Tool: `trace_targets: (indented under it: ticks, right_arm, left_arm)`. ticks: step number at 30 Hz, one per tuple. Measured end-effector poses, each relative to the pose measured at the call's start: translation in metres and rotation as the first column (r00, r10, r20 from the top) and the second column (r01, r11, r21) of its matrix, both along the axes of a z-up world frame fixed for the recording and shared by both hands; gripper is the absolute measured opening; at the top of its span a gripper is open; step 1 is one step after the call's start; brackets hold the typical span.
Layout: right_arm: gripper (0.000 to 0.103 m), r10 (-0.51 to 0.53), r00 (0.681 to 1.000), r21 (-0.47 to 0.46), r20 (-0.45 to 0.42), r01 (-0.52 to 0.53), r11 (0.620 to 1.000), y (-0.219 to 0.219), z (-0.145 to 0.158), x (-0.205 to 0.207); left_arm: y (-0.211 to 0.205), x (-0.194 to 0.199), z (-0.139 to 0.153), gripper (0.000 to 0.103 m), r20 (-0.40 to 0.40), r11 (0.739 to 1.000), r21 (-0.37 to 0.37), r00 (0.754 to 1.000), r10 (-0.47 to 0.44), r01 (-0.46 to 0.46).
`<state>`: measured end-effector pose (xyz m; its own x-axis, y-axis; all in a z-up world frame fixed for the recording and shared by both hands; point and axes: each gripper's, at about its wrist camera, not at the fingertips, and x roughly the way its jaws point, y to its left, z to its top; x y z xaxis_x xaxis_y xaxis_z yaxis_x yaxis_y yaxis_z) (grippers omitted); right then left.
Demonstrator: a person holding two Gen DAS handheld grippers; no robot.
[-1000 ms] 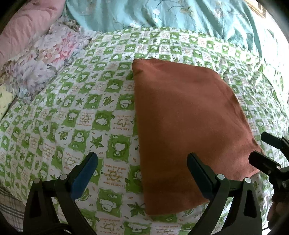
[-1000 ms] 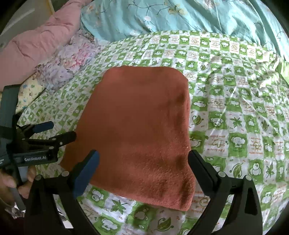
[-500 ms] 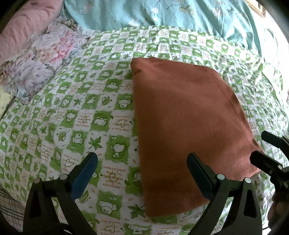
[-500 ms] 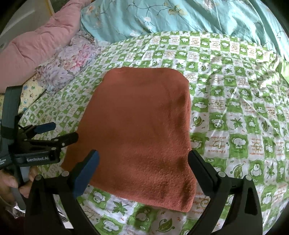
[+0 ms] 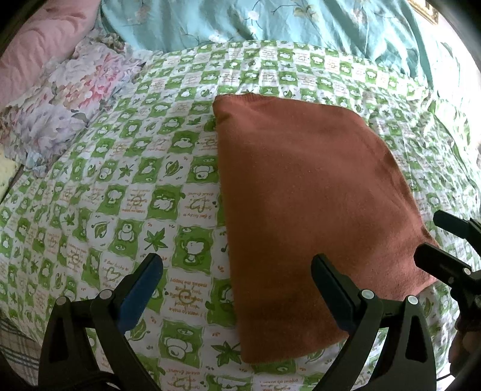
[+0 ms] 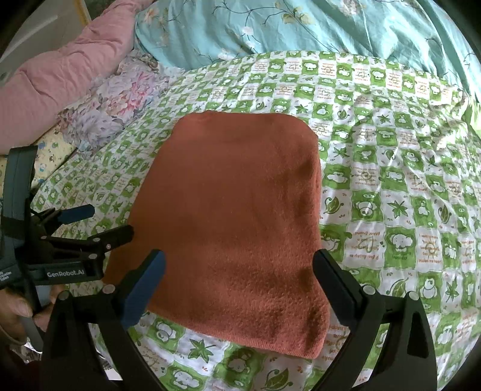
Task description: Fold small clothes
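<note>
A rust-orange knitted garment [image 5: 306, 198] lies folded into a flat rectangle on the green-and-white checked bedsheet [image 5: 126, 192]. My left gripper [image 5: 237, 270] hovers open over the garment's near left edge, holding nothing. In the right wrist view the same garment [image 6: 234, 216] fills the middle. My right gripper [image 6: 240, 264] stands open above its near edge, empty. The other gripper shows in each view: the right one [image 5: 439, 240] at the garment's right corner, the left one [image 6: 102, 222] at its left edge, both open.
A teal floral duvet [image 6: 300, 27] is bunched along the far side. A pink quilt [image 6: 51, 75] and a floral pillow [image 6: 120, 99] lie at the far left. A hand [image 6: 15, 306] grips the left tool's handle. Bare sheet [image 6: 405, 186] stretches right of the garment.
Both grippers have drawn back slightly from the garment, so the view has shifted a little. The folded garment has not moved.
</note>
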<state>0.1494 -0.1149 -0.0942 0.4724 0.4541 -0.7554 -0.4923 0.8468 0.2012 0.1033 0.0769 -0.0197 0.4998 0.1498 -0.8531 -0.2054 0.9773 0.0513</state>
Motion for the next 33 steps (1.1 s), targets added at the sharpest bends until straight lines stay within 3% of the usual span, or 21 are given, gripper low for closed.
trace_targets:
  ticks: [33]
  right_arm:
    - [0.098, -0.028, 1.0, 0.003, -0.001, 0.028, 1.0, 0.0, -0.004, 0.017]
  left_arm:
    - [0.006, 0.011, -0.004, 0.099, -0.008, 1.0, -0.016, 1.0, -0.022, 0.022]
